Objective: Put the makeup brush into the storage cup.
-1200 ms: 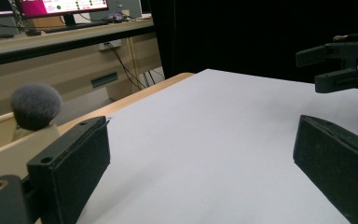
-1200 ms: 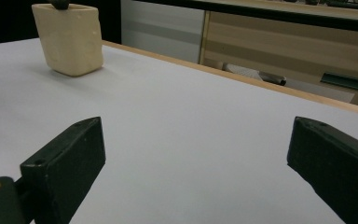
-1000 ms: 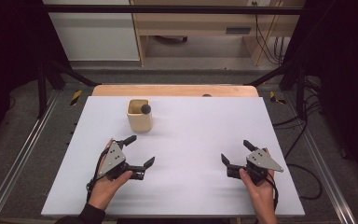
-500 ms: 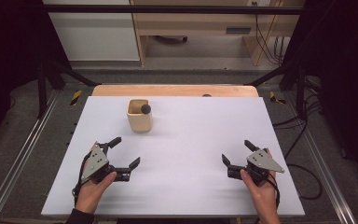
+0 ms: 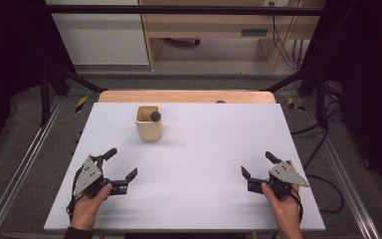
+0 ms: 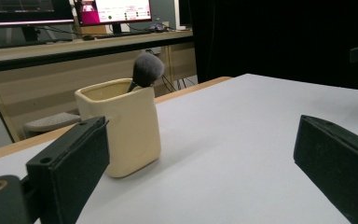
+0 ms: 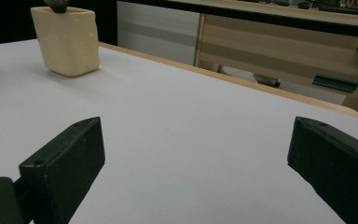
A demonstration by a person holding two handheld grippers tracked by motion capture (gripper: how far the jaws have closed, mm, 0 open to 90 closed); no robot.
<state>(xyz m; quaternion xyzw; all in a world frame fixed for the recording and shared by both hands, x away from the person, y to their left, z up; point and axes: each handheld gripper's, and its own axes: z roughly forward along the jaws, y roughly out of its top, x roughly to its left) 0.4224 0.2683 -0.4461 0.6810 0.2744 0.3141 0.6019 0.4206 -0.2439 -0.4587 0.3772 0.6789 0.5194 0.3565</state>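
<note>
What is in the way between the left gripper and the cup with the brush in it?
Nothing visible. Bare white table lies between the open left gripper and the cream cup holding the brush.

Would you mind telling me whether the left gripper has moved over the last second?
Yes. The left gripper has drawn back toward the person and leftward, away from the cream cup, which stands unmoved.

Pale lilac-white worktop [image 5: 204, 149] w/ light wood far edge, cream cup [image 5: 148, 125], dark grey brush [image 5: 155, 116] head, black jaws both grippers, grey top plates, yellow-black hazard tape [image 5: 81, 103] on floor.
</note>
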